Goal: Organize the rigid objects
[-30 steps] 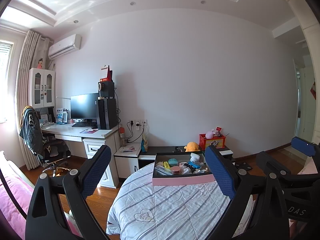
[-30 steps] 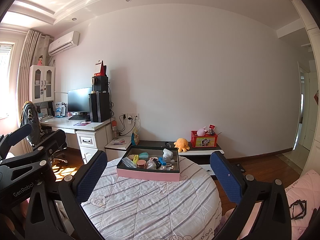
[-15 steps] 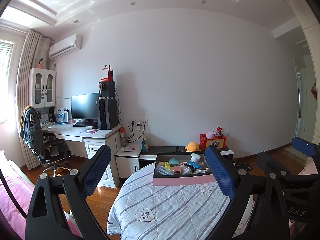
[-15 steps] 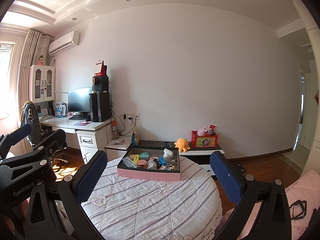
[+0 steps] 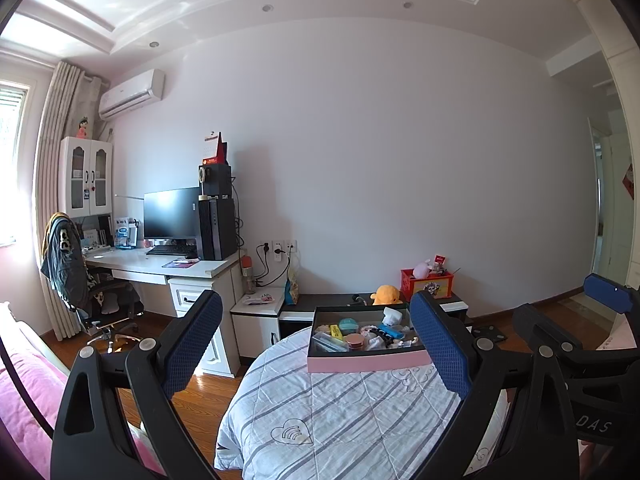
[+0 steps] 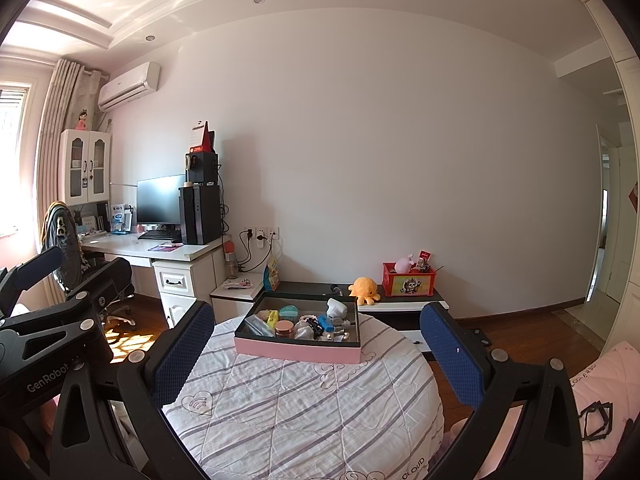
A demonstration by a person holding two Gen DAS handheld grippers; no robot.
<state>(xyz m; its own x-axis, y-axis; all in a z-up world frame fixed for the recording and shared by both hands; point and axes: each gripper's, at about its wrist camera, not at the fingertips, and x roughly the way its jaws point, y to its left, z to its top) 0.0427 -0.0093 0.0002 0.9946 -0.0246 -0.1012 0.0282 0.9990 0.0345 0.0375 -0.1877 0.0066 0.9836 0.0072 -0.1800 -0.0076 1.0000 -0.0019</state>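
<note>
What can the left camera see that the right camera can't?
Only the left view shows the right hand-held gripper from the side, at its right edge. Only the right view shows the left hand-held gripper at its left edge, and a black wire shape on the pink quilt. Both show the pink box of small things on the striped round bed, the orange plush, the red bin and the desk.

I see a pink box (image 6: 298,350) with dark walls lying flat on the striped bed (image 6: 312,408). Many small things fill it: a pink jar (image 6: 284,327), a teal tin (image 6: 289,312), a blue clip (image 6: 325,323).
</note>
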